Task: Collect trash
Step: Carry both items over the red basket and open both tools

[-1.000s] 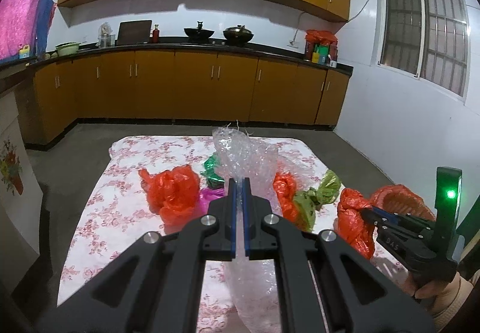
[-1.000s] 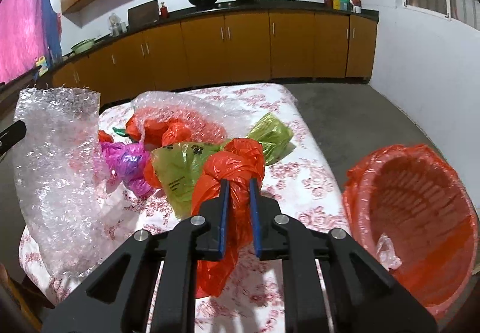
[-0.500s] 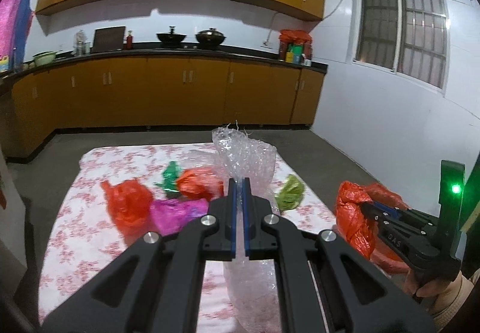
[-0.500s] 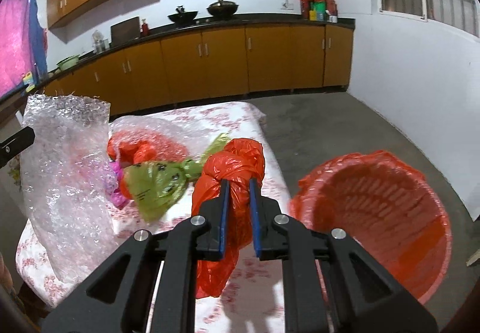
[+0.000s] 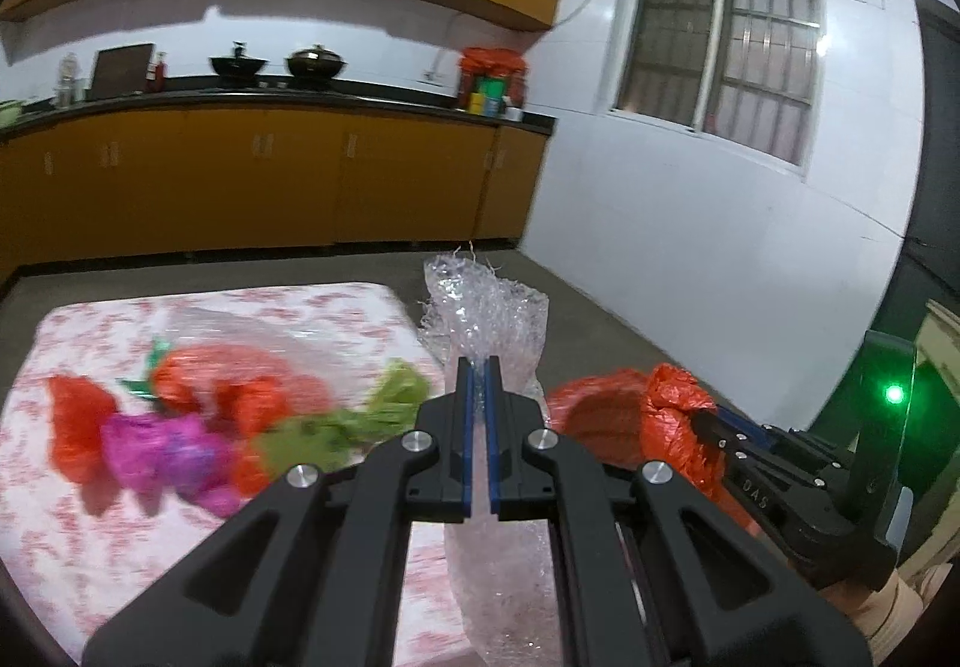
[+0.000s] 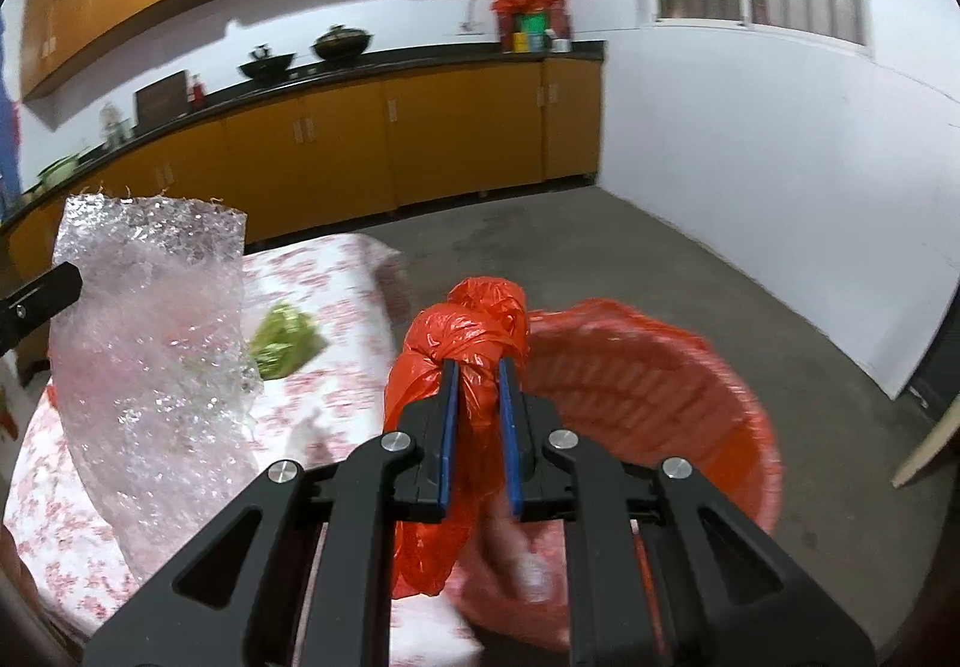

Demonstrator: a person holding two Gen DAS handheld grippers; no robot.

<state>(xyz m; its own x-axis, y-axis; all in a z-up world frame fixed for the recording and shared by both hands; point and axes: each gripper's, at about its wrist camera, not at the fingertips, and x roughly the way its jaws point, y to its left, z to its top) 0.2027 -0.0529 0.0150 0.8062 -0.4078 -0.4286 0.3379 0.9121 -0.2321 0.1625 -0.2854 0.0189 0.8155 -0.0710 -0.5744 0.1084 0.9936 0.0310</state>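
Over the edge of the floral-cloth desk [image 5: 180, 535], the left hand-held gripper [image 5: 478, 385] pinches a sheet of bubble wrap [image 5: 492, 319], pads pressed together on it. The right hand-held gripper [image 6: 478, 385] clamps a knotted red bag [image 6: 468, 331] just above the red-lined bin [image 6: 660, 379]. Only the left view shows the pile on the desk: red bags [image 5: 78, 427], a purple bag [image 5: 162, 451], a green bag [image 5: 360, 421]. Only the right view looks into the bin.
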